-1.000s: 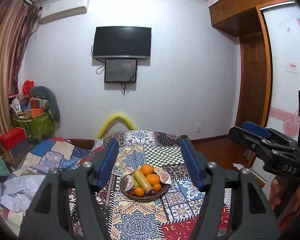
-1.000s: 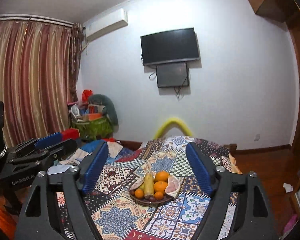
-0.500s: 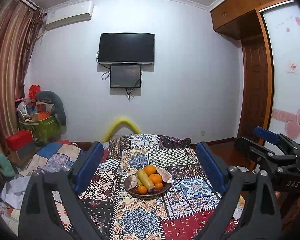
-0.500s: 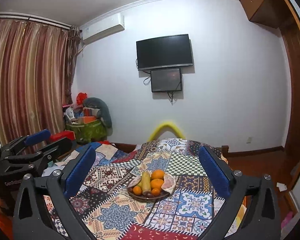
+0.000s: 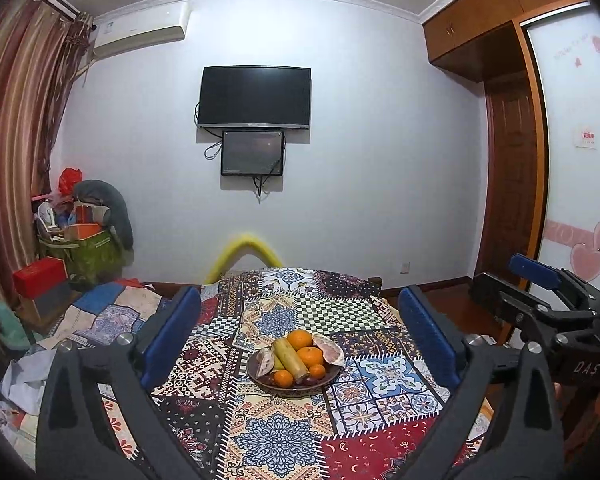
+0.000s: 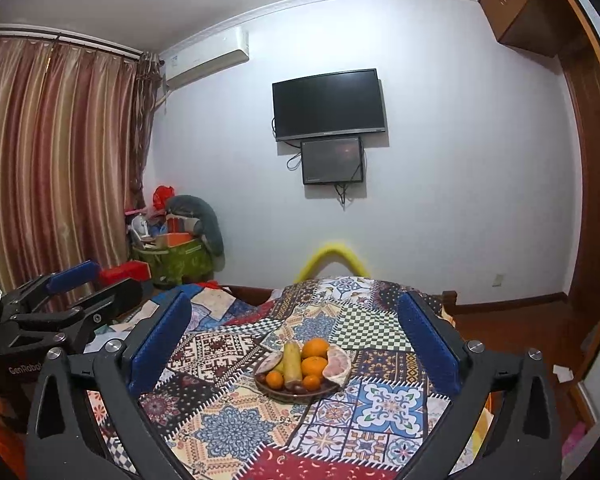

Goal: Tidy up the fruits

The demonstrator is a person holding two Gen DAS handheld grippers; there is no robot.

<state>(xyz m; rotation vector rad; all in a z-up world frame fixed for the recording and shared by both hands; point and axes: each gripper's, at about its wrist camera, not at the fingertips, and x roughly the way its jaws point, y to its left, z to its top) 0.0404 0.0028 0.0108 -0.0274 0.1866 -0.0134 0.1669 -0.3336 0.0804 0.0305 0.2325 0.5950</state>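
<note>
Left gripper [image 5: 298,334] hanging spread wide and gripping nothing, right gripper [image 6: 294,336] likewise splayed and unloaded, both hovering short of the plate [image 5: 324,381] of fruit [image 5: 305,355] sitting mid-quilt [image 5: 276,436], television [image 5: 255,97] hanging beyond the plate.

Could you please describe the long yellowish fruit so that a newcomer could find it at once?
Start at the patchwork cloth and find the brown plate on it. The long fruit lies across the plate's middle, left of the oranges: the only stick-shaped, pale yellow-green piece among round ones.
</note>
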